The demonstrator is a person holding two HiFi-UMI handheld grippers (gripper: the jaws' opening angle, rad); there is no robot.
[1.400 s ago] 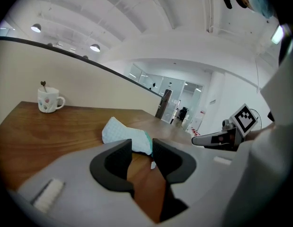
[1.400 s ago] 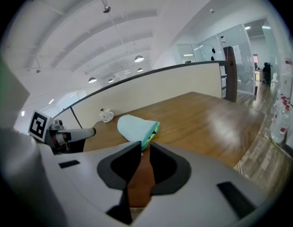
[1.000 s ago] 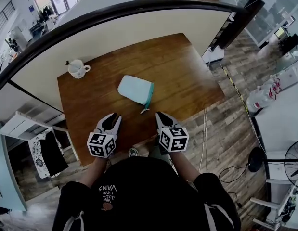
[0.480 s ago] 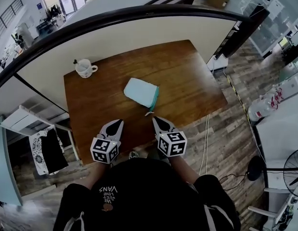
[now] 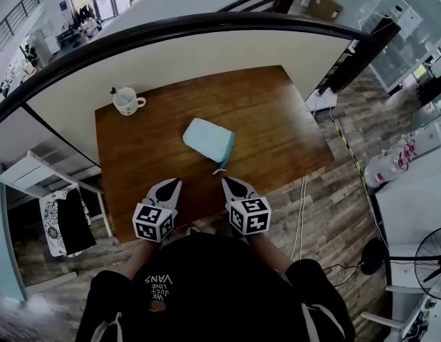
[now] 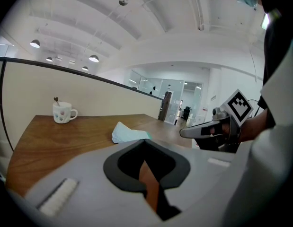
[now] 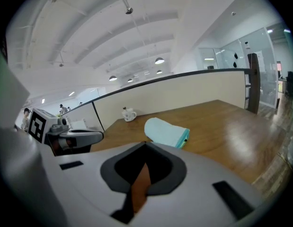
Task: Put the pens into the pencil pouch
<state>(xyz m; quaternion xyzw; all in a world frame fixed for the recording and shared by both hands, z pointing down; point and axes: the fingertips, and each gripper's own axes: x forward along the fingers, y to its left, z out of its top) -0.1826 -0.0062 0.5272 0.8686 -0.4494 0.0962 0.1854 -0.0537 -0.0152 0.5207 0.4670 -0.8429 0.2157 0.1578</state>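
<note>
Teal pouch (image 5: 208,138) just beyond right tongs (image 5: 226,182)

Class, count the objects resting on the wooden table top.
2. A white mug stands near the far left corner of the table; a light blue pouch lies near the middle. Anything inside the pouch is hidden.

A brown wooden tabletop (image 5: 277,120), its surface glossy under the room's lights; a pale turquoise pouch (image 5: 204,137) lies flat near the middle, darker zipped edge to the right, pull tab trailing toward the near edge; a white mug (image 5: 126,102), something thin poking from it, stands upright in the far left corner, well apart from the pouch.
</note>
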